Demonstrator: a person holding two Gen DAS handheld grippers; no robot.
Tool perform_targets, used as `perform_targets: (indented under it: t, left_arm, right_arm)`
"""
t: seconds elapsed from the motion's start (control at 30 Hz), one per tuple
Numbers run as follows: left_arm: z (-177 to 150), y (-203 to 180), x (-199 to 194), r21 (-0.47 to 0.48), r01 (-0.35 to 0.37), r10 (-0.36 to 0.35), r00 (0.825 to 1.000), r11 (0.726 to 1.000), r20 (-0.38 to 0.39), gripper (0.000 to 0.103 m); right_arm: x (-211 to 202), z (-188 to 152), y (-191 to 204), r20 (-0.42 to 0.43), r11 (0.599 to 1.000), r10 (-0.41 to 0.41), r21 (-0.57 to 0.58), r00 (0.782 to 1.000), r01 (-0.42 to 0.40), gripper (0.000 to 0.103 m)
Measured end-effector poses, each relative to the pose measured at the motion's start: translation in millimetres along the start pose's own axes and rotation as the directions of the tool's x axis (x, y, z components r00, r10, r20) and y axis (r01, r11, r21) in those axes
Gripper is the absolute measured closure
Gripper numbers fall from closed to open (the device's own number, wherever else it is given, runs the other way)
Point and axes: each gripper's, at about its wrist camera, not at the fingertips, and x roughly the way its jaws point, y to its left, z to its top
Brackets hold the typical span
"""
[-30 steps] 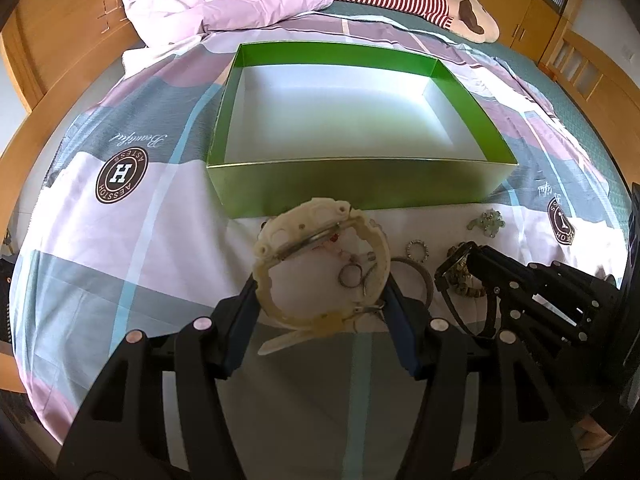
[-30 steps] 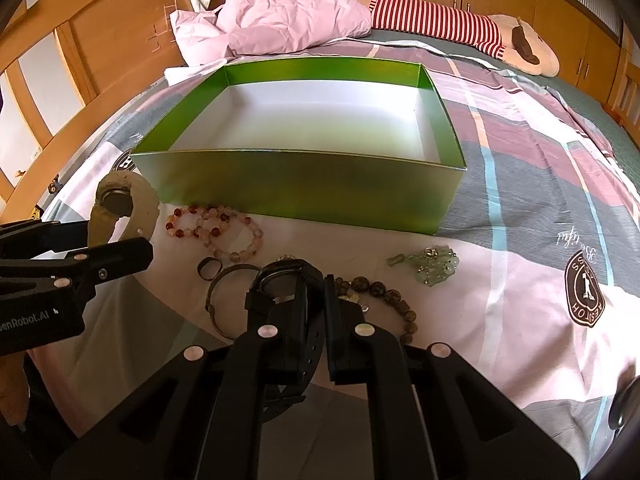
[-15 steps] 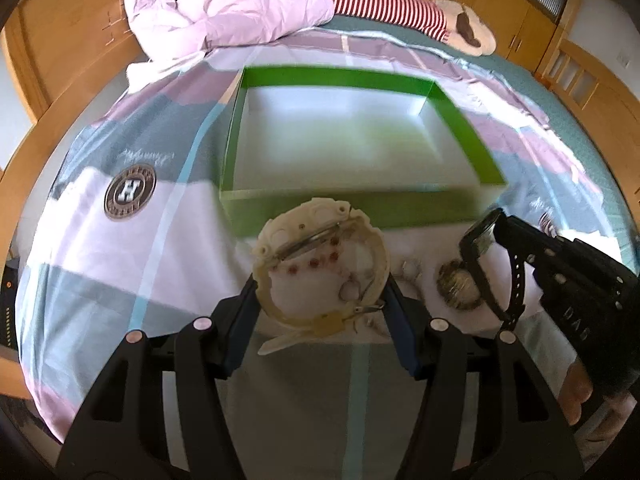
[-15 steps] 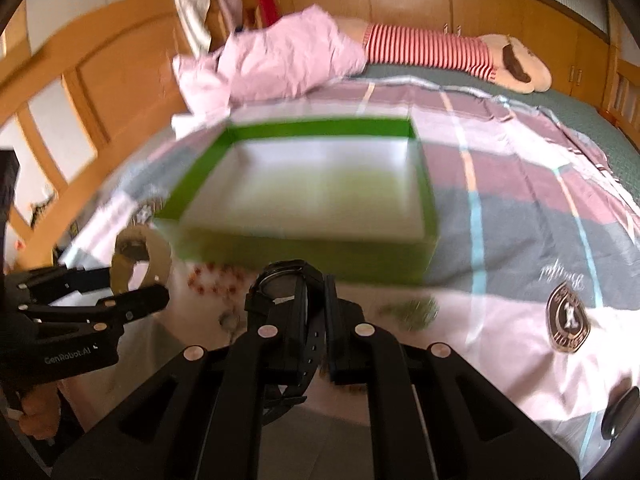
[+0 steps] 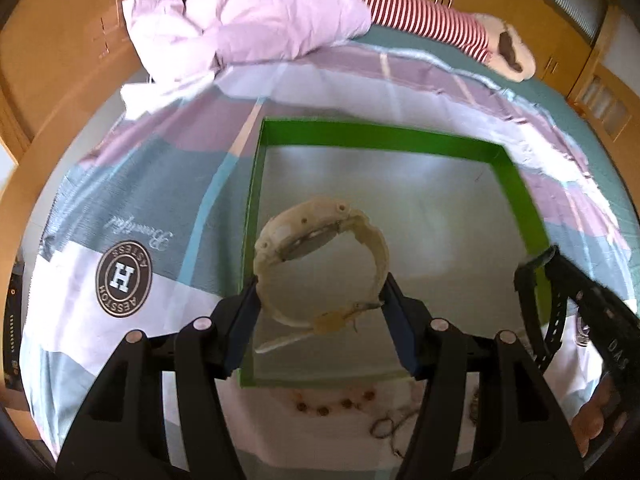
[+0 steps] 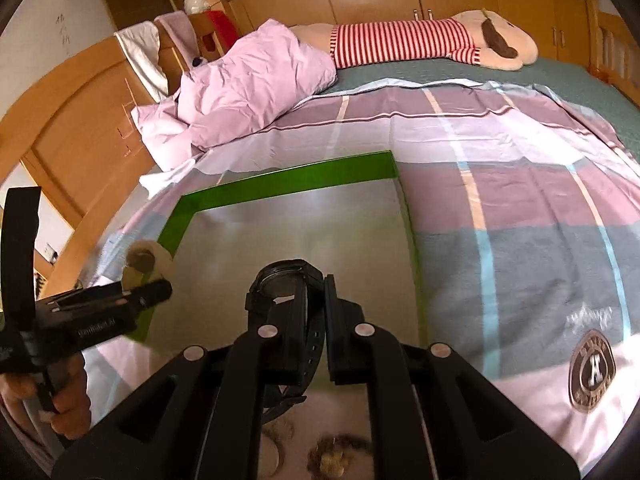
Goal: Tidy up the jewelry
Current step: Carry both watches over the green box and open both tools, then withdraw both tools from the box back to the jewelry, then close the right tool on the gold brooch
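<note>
My left gripper (image 5: 320, 300) is shut on a cream-white watch (image 5: 320, 240), its strap looped between the pads, held above the near left part of the green box (image 5: 376, 136). In the right wrist view the same watch (image 6: 146, 264) hangs over the box's left wall. My right gripper (image 6: 314, 312) is shut on a black watch (image 6: 286, 280), pinching its strap, above the box's pale floor (image 6: 304, 224). From the left wrist view the black watch (image 5: 538, 304) shows at the box's right wall. The box has nothing inside.
Loose jewelry lies on the bedspread in front of the box: a reddish bead bracelet (image 5: 336, 400), a thin dark ring (image 5: 386, 426), brown beads (image 6: 336, 456). A pink pillow (image 6: 248, 80) and a striped plush toy (image 6: 420, 42) lie at the far end of the bed.
Both grippers have moved forward from the jewelry pile to above the open box, each still holding its watch. The loose jewelry now lies behind and below the fingers.
</note>
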Motion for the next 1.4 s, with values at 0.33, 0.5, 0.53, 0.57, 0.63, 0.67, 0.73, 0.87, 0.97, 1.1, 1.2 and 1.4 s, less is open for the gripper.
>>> perform_targets:
  t: [0.33, 0.5, 0.53, 0.57, 0.63, 0.67, 0.73, 0.87, 0.97, 1.1, 1.2, 1.4]
  left_arm:
    - [-29, -14, -38, 0.092, -0.016, 0.011, 0.998, 0.996, 0.054, 0.031]
    - [-70, -11, -59, 0.079, 0.017, -0.019, 0.999, 0.997, 0.027, 0.028]
    - [-78, -11, -57, 0.073, 0.023, -0.023, 1.0, 0.997, 0.01, 0.028]
    - [-86, -10, -52, 0.07, 0.02, -0.019, 1.0, 0.997, -0.012, 0.028]
    - [-95, -11, -38, 0.06, -0.003, 0.006, 0.998, 0.998, -0.058, 0.028]
    - [-98, -12, -30, 0.054, -0.013, 0.017, 0.996, 0.998, -0.086, 0.028]
    - [-103, -13, -18, 0.043, -0.02, 0.026, 0.991, 0.999, -0.13, 0.028]
    - [-109, -17, -1, 0.046, -0.038, 0.046, 0.982, 0.998, -0.185, 0.028]
    - [-111, -18, 0, 0.069, -0.059, 0.071, 0.98, 0.996, -0.188, 0.025]
    - [-112, -17, 0, 0.063, -0.072, 0.083, 0.978, 0.995, -0.192, 0.023]
    - [-111, -15, 2, 0.061, -0.081, 0.092, 0.974, 0.995, -0.207, 0.023]
    - [-112, -17, 5, 0.079, -0.088, 0.103, 0.971, 0.993, -0.214, 0.021]
  right_arm:
    - [-42, -12, -8, 0.02, 0.995, 0.067, 0.074, 0.998, -0.069, 0.044]
    - [-63, -50, -19, -0.045, 0.999, -0.023, 0.038, 0.999, 0.025, 0.044]
    - [-60, -58, -21, -0.07, 0.998, -0.048, 0.031, 0.996, 0.051, 0.046]
    - [-53, -67, -23, -0.111, 0.997, -0.069, 0.024, 0.991, 0.072, 0.051]
    - [-37, -80, -23, -0.182, 0.995, -0.094, 0.008, 0.979, 0.098, 0.056]
    - [-26, -86, -19, -0.223, 0.992, -0.124, -0.022, 0.967, 0.122, 0.062]
    - [-14, -95, -13, -0.254, 0.983, -0.182, -0.082, 0.95, 0.167, 0.065]
    - [-1, -104, -13, -0.281, 0.971, -0.231, -0.125, 0.932, 0.203, 0.065]
    - [0, -110, -16, -0.298, 0.971, -0.23, -0.132, 0.926, 0.199, 0.065]
    - [-6, -107, -17, -0.261, 0.98, -0.195, -0.101, 0.946, 0.174, 0.065]
    - [-16, -101, -9, -0.21, 0.99, -0.123, -0.098, 0.97, 0.104, 0.065]
    - [-8, -114, 11, -0.239, 0.976, -0.135, -0.199, 0.962, 0.087, 0.069]
